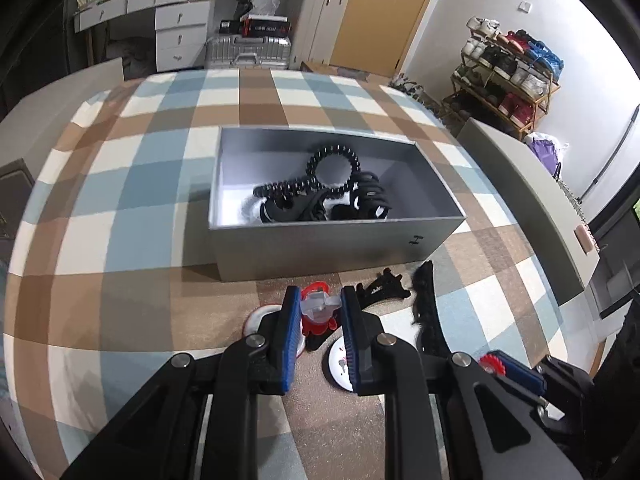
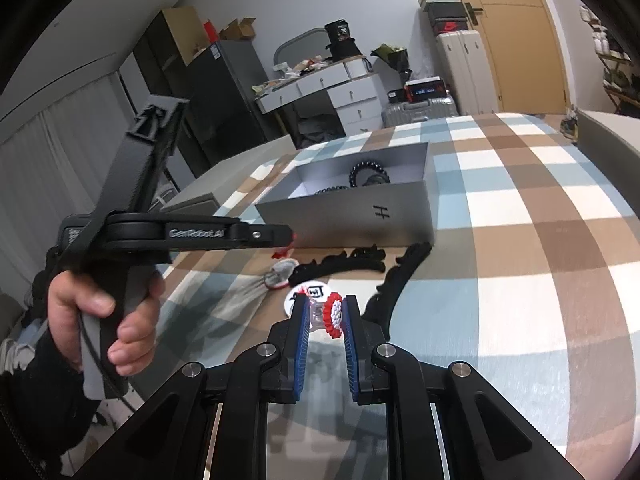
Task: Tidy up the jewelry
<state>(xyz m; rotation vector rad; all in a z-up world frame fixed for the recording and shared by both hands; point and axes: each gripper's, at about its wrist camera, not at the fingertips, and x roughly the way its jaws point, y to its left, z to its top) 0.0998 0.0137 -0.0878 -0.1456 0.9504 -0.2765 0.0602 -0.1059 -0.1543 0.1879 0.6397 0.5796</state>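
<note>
The left gripper (image 1: 320, 308) is clamped on a small red-and-clear hair clip (image 1: 318, 310), its blue pads (image 1: 291, 320) pressing the clip's sides, and it holds the piece just above the checked cloth (image 1: 140, 200). The right gripper (image 2: 325, 314) is likewise closed on a round red-and-white beaded clip (image 2: 334, 314) with a clear body, held low over the cloth nearer the person. Straight ahead of the left gripper, and just beyond its fingertips, stands the open grey box (image 1: 328, 244), its long axis running across the left wrist view, so the near long wall faces the tongs and must be cleared before anything can drop in. Inside the box lie black coiled hair ties (image 1: 332, 168) and dark clips, gathered toward the middle and right. From the right wrist view the box (image 2: 360, 216) sits further off, up and slightly left, with the left gripper (image 2: 286, 236) reaching to its near wall. The left hand (image 2: 104, 312) is therefore the nearer one, and I judge its clip should go in first, lifted over the wall. Still loose on the cloth between tongs and box are black toothed claw clips (image 1: 384, 284), a black scalloped band (image 1: 426, 304) and a white round badge (image 1: 340, 364).
</note>
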